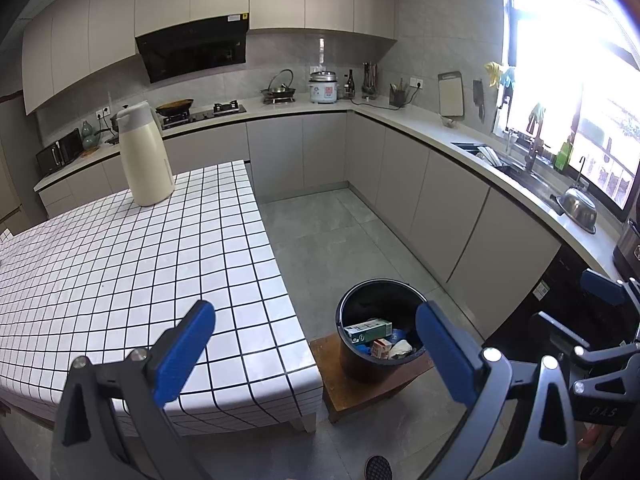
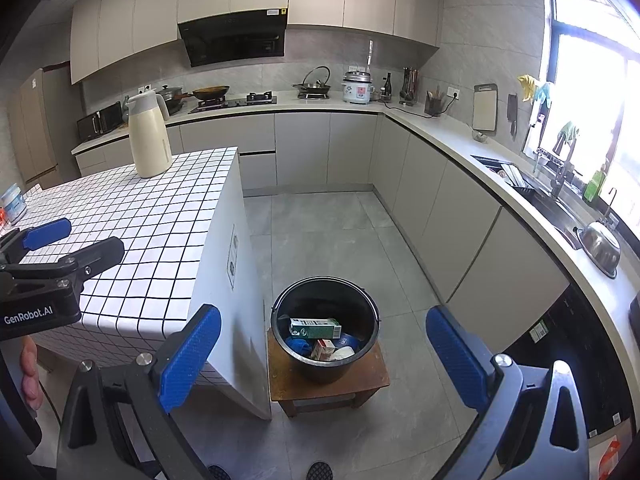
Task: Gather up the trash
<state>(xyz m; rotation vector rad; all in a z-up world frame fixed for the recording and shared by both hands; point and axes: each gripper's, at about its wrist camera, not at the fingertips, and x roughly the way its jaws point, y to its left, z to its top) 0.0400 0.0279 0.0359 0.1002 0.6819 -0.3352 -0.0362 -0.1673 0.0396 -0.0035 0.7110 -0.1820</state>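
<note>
A black bucket point(image 1: 362, 356) stands on a low wooden stool point(image 1: 352, 394) beside the table; it also shows in the right wrist view point(image 2: 326, 364). Inside lie a green-and-white carton point(image 2: 316, 328), a small red-and-white carton point(image 2: 322, 349), crumpled white paper point(image 2: 344, 353) and something blue point(image 2: 298, 345). My left gripper point(image 1: 316, 354) is open and empty, held above the table's near corner and the bucket. My right gripper point(image 2: 324, 356) is open and empty, held above and in front of the bucket. The left gripper also shows at the left of the right wrist view point(image 2: 76, 242).
A table with a white grid cloth point(image 1: 120, 280) carries a cream thermos jug point(image 1: 145, 156). A white tub point(image 2: 12, 202) sits at its far left edge. Grey cabinets and counters run along the back and right, with a sink point(image 2: 552, 200) and a steel bowl point(image 2: 600, 248). Grey tiled floor lies between.
</note>
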